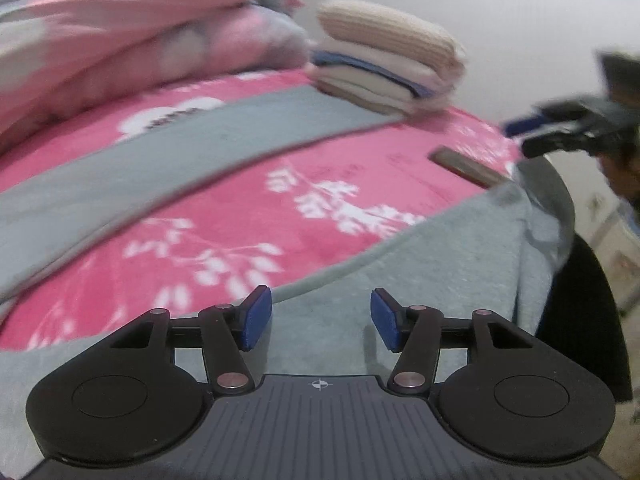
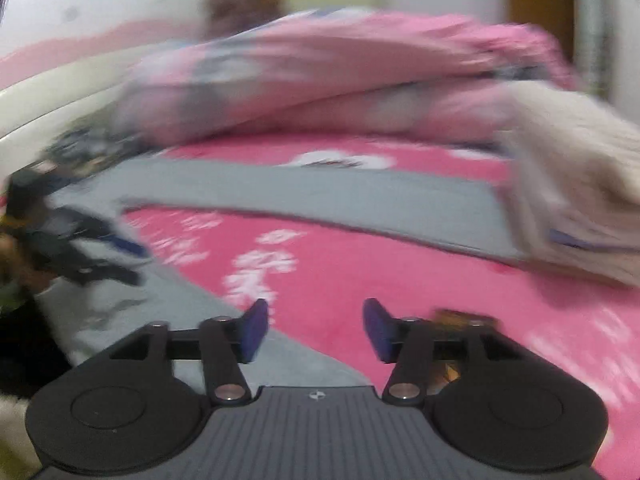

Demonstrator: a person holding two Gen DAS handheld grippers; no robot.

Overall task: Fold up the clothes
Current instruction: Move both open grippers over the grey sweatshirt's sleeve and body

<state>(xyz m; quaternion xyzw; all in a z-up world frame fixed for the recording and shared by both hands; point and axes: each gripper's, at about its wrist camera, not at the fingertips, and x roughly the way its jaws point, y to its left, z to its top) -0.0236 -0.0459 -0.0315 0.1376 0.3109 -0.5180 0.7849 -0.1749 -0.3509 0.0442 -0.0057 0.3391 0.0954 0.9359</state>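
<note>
Closest in, the left gripper [image 1: 321,318] hangs over the pale grey-green garment [image 1: 420,272], its blue pads [image 1: 256,316] spread apart with nothing between them, only the fleecy cloth beneath. That garment lies at the near edge of the pink bedspread [image 1: 248,216], and its far side drapes off the bed's corner. Over on the right wrist view, the right gripper [image 2: 315,330] also stands with its jaws parted and empty, poised where the garment's edge [image 2: 168,304] meets the pink bedspread [image 2: 340,280]. Nothing is pinched on either side. A small brown object [image 1: 466,168] sits on the bedspread just past the garment; too blurred to name. Further across the bedspread a grey band of cloth [image 1: 192,152] lies flat. At the band's far end sits a stack of folded clothes [image 1: 392,68], cream knit on top, a blue layer within. Beyond the band, a bunched pink quilt [image 1: 120,36] is heaped at the back of the bedspread. The right gripper shows in the left view too, above the bed's corner, blurred.
</note>
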